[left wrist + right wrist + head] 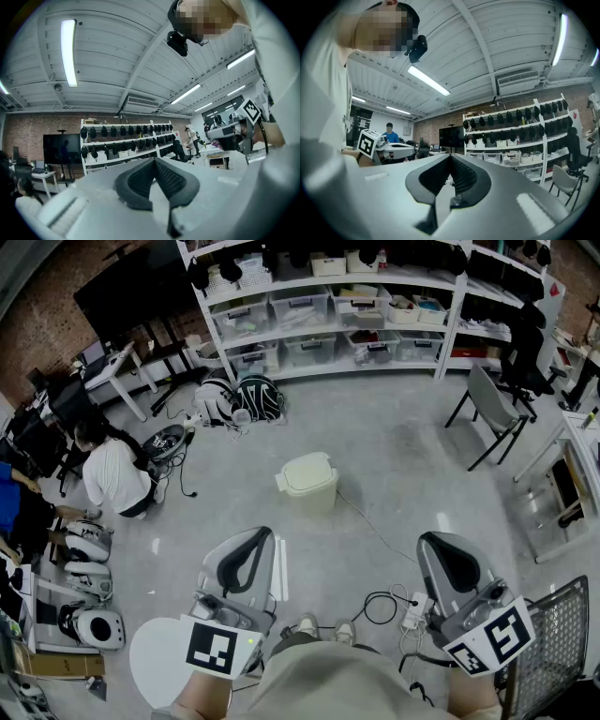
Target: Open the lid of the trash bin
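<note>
**A:** Both tools are empty. The grey left gripper (255,538) at lower left and the grey right gripper (433,542) at lower right each have their jaws pressed together at the tips, with nothing between. Where's the bin?

**B:** Centre of the head view, well apart from both. It's a small cream plastic trash bin (306,486) on the pale grey floor (394,456), with its flat cream lid (307,472) down. It looks light and smooth, so it may slide or tip. I'd lift the lid's edge gently.

**A:** Which edge is hinged?

**B:** Too small to tell. Neither gripper view shows the bin, only the white ribbed ceiling (117,56) and the white shelving (449,326).
</note>
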A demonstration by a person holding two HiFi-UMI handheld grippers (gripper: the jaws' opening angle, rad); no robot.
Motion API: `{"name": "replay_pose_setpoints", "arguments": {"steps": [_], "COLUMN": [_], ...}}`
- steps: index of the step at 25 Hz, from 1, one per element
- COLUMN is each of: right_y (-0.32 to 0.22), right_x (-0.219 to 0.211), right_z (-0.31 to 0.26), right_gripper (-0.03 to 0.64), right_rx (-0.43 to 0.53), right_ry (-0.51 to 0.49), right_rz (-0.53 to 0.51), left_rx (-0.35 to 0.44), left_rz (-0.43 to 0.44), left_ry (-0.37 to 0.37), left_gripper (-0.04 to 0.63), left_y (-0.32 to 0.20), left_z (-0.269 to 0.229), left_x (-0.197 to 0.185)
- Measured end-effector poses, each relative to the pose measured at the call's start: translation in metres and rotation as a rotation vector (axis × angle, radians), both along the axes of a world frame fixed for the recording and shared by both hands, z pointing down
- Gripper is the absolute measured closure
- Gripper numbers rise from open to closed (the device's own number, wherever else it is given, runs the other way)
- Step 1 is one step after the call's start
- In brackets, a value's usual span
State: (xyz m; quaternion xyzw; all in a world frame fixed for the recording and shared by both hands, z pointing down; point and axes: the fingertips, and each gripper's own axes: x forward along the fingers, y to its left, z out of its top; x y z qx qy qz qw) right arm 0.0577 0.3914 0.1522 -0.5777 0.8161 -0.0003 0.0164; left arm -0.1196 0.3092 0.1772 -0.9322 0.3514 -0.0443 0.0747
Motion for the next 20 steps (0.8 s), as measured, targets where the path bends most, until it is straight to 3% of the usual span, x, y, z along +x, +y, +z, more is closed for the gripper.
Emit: {"name": "replay_pose_setpoints", "arguments": {"steps": [20], "right_y": [-0.004], "right_x": [0.032], "right_z": [0.016], "right_gripper": [0.614], "right_rx": [-0.009], "right_ry": [-0.088], "right_rz": [-0.030], "left_rx": [0.025], "left_rz": [-0.027], "left_ry": [-0.032], "left_gripper": [0.593], "left_y": [0.008], "left_z": [0.000], "left_x": [0.029]}}
